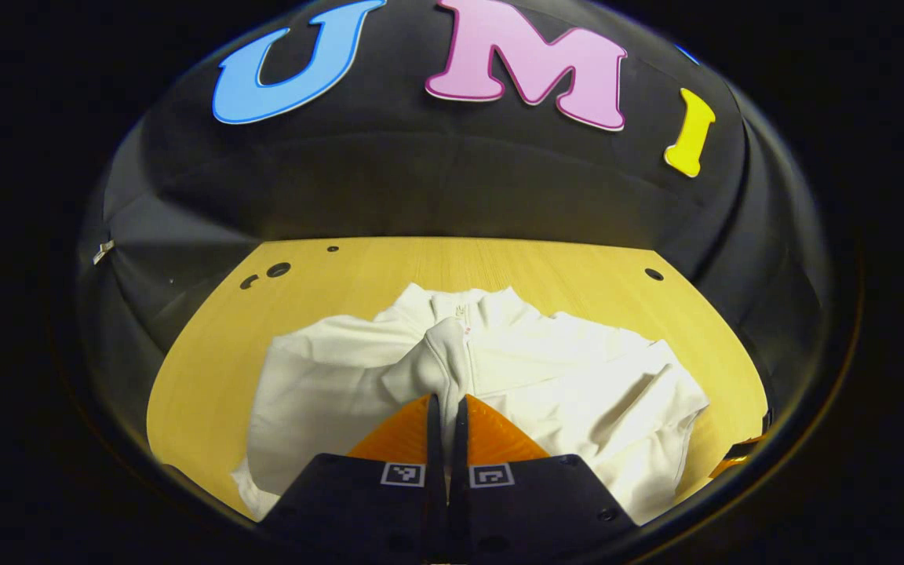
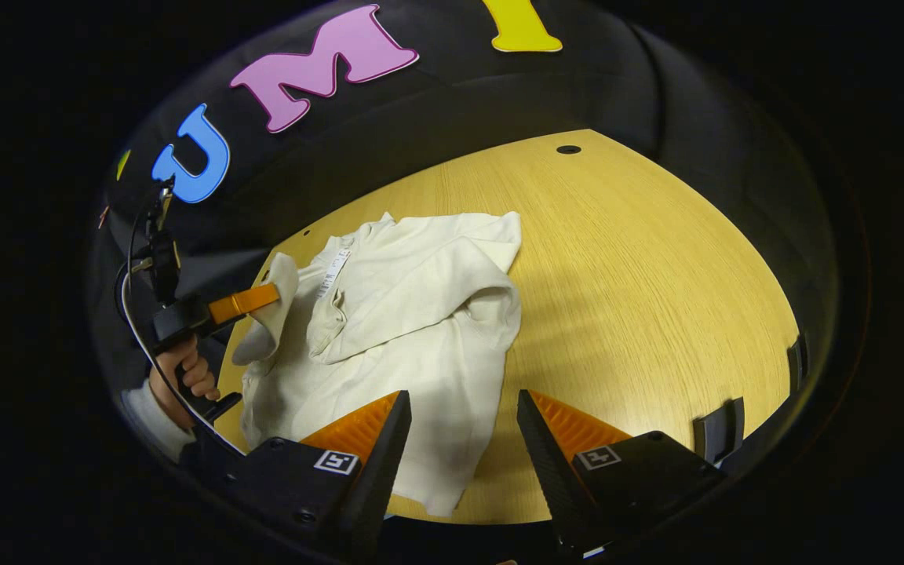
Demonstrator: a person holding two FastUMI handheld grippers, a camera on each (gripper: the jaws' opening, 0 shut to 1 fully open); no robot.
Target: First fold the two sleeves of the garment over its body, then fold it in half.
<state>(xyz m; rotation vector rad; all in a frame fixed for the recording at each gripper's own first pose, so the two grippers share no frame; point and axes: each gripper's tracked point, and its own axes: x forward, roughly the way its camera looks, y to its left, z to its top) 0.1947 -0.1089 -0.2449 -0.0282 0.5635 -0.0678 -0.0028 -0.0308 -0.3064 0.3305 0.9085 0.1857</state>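
Fingers of the left gripper (image 1: 444, 416) are pressed together on a cuff (image 1: 440, 345), the end of one sleeve of the garment (image 1: 577, 377), and they hold it lifted off the cloth. From the right gripper view the same pinch shows at the far left: the sleeve (image 2: 273, 310) hangs from that gripper (image 2: 264, 297), which a hand (image 2: 181, 377) carries over the garment's left edge.

Garment lies flat on the table (image 2: 656, 275), collar (image 2: 358, 235) toward the booth wall, hem toward the cameras, so its long axis runs away from both grippers. Its other sleeve (image 2: 452, 282) already lies across the chest, by the look of it (a diagonal band from the far shoulder down toward the zip).

Here is what the next move turns on: the body lies ahead of the pinched cuff and to its right in the left gripper view, so the sleeve wants carrying across that way, over the zip line, and setting down flat. Left gripper is plainly the one to do it, being already on the cloth.

Right gripper (image 2: 464, 424) hangs with fingers wide apart, holding nothing, above the hem (image 2: 436, 479). I judge it well placed for the halving fold, once the second sleeve is down.
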